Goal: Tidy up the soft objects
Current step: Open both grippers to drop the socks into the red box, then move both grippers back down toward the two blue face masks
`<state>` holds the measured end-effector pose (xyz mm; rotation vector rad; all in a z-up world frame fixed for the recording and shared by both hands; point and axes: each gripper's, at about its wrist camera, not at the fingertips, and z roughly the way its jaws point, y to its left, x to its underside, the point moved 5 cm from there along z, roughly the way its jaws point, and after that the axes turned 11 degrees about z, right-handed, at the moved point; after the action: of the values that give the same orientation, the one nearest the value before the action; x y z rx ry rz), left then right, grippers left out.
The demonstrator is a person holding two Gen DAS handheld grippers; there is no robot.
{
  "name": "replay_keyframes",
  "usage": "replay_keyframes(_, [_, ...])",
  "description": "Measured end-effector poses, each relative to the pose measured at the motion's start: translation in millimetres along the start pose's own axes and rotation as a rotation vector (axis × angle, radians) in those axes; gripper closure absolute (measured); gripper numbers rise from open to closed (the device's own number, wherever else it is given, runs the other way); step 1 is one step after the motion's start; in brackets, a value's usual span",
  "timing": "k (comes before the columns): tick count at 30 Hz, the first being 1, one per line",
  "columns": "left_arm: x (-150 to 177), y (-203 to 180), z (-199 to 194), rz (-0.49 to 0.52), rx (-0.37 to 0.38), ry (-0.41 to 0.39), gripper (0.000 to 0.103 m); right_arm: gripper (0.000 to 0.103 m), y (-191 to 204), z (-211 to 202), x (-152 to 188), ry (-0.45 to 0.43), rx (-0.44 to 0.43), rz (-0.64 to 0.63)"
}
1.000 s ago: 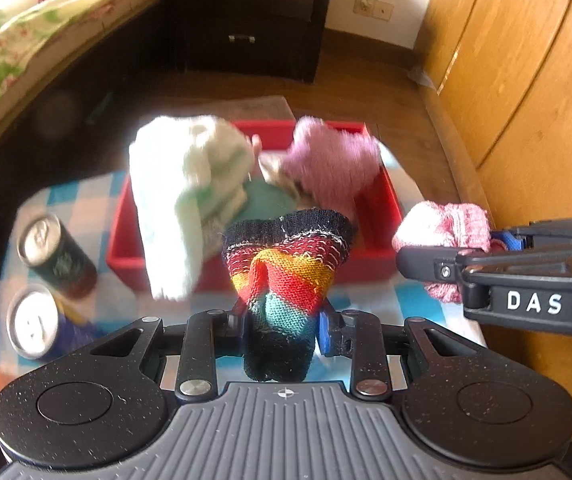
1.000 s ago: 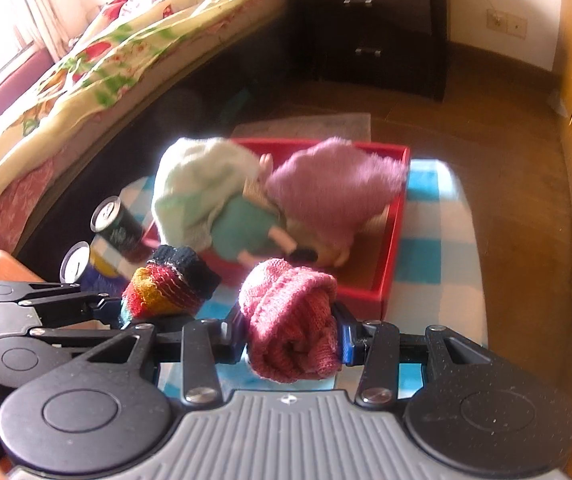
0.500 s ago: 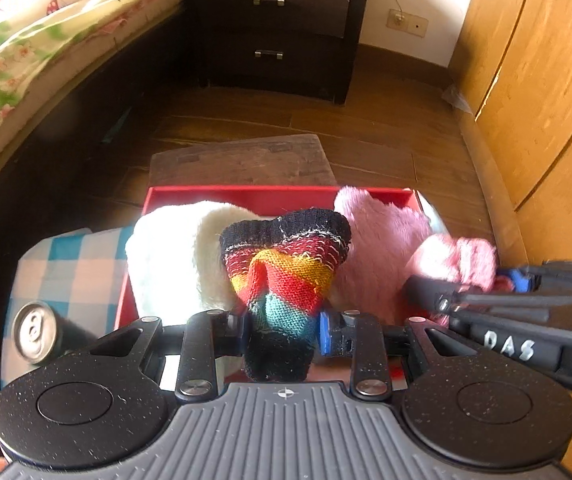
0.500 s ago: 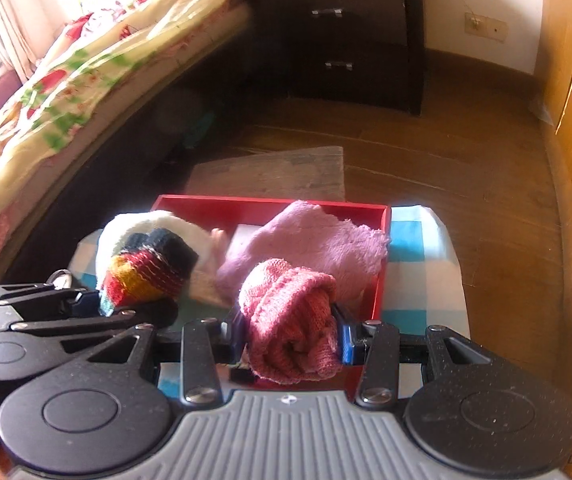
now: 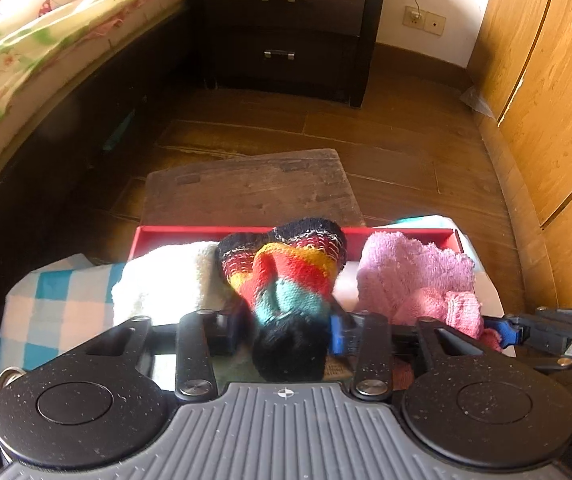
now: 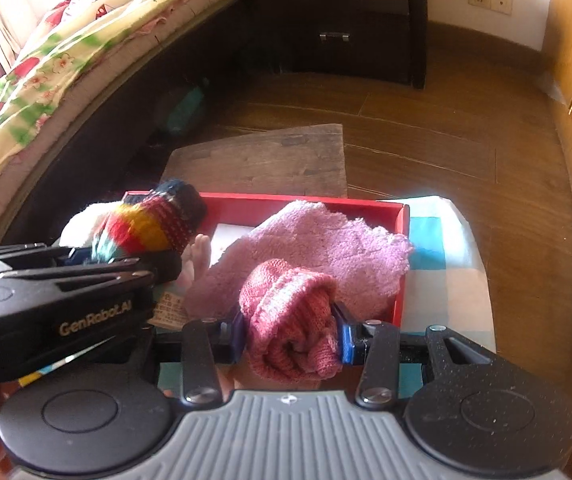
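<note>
Left gripper (image 5: pixel 290 332) is clamped on the rainbow-striped knit sock (image 5: pixel 286 276), holding it up over the left half of the red tray (image 5: pixel 206 231), with the sock's dark cuff reaching toward the tray's far wall. Right gripper (image 6: pixel 288 336) has its jaws pinched on the rolled pink knit sock (image 6: pixel 292 320), and that one hangs over the tray's near edge, toward the right side. Down inside the tray, a fluffy lilac cloth (image 6: pixel 326 248) sprawls across the right half and laps onto the right wall, and a white fluffy cloth (image 5: pixel 170 276) bulges at the left side, right under the striped sock. The tray sits on a blue-and-white checked cloth (image 5: pixel 50 300), which shows at the tray's left and right edges. From the right wrist view, the two grippers ride side by side, the left one just beside and a touch further in.
</note>
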<state>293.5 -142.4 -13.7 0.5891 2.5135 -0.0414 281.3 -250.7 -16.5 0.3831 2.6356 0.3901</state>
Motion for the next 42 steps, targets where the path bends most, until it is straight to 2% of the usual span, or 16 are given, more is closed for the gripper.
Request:
replay_keyframes(2, [-3.5,-1.0,-0.6,0.002,0.002,-0.015,0.039,0.075,-0.8,1.1,-1.7,-0.002,-0.01,0.01])
replay_keyframes(3, [-5.1,-1.1,-2.6,0.007,-0.006,-0.027,0.035,0.07,-1.2,0.1,-2.4,-0.008,-0.012,0.013])
replay_keyframes(6, [-8.7,1.0,-12.4,0.005,-0.04,-0.067,0.03,0.057,-4.0,-3.7,-5.3,-0.041,-0.006,0.022])
replay_keyframes(7, [-9.5,2.5,-16.5,0.001,-0.037,-0.075,0.029,0.055,-4.6,-4.8,-5.8,-0.041,-0.008,0.027])
replay_keyframes(11, [-8.2,8.0,-30.1,-0.005,-0.058,-0.089,0.027,0.055,-9.1,-13.7,-5.8,-0.066,-0.006,0.05])
replay_keyframes(16, [4.6,11.8,-46.7,-0.011,-0.043,-0.091,0.027,0.055,-14.6,-32.0,-0.5,-0.087,-0.008,0.069])
replay_keyframes(21, [25.1,10.9,-61.5,-0.02,-0.007,-0.078,0.027,0.055,-15.1,-51.0,16.5,-0.09,-0.015,0.063])
replay_keyframes(27, [60.1,-3.5,-72.8,0.015,0.032,-0.048,0.027,0.054,-18.7,-64.5,47.0,-0.071,0.004,0.044])
replay_keyframes(34, [105.8,-37.1,-69.8,0.056,0.149,0.008,0.027,0.054,-50.5,-76.0,92.1,-0.046,0.001,0.104])
replay_keyframes(38, [124.8,-54.6,-60.8,0.089,0.156,0.033,0.027,0.054,-66.3,-79.8,112.4,-0.039,0.008,0.134])
replay_keyframes(42, [144.7,-64.6,-39.8,0.083,0.18,0.097,0.028,0.054,-75.3,-74.8,126.4,-0.012,-0.006,0.163])
